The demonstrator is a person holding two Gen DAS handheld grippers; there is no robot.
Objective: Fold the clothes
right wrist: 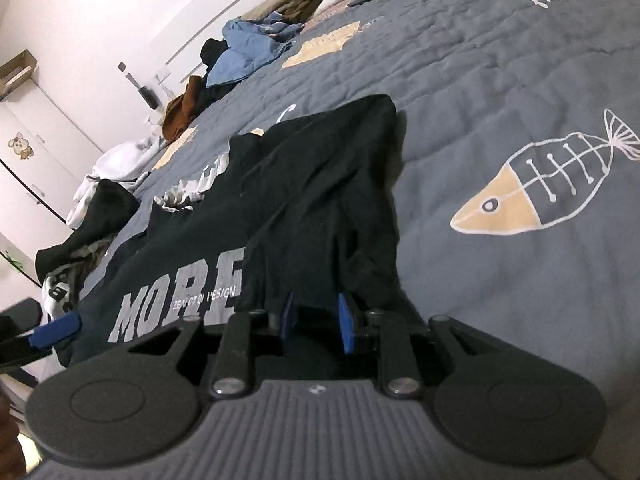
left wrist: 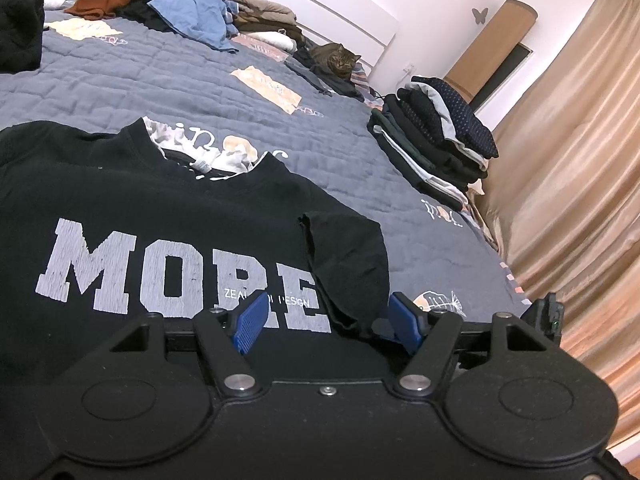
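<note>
A home bedroom. A wide bed under a grey quilted cover printed with fish skeletons fills the view, strewn with loose clothes and one folded stack. A tabby cat rests near the white headboard. Tan curtains hang alongside; what looks like a white wardrobe stands opposite.

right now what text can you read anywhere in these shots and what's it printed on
"MORE": large grey block letters on the chest of the black cotton t-shirt.
"ZEAL... DESIGN": small white line under those letters, middle part unreadable.
Cursive white lettering on the grey quilted bedspread: too stylised to read.
Small white neck tag inside the collar: too small to read.
Beige printed patches on the bedspread: blurred.
</note>
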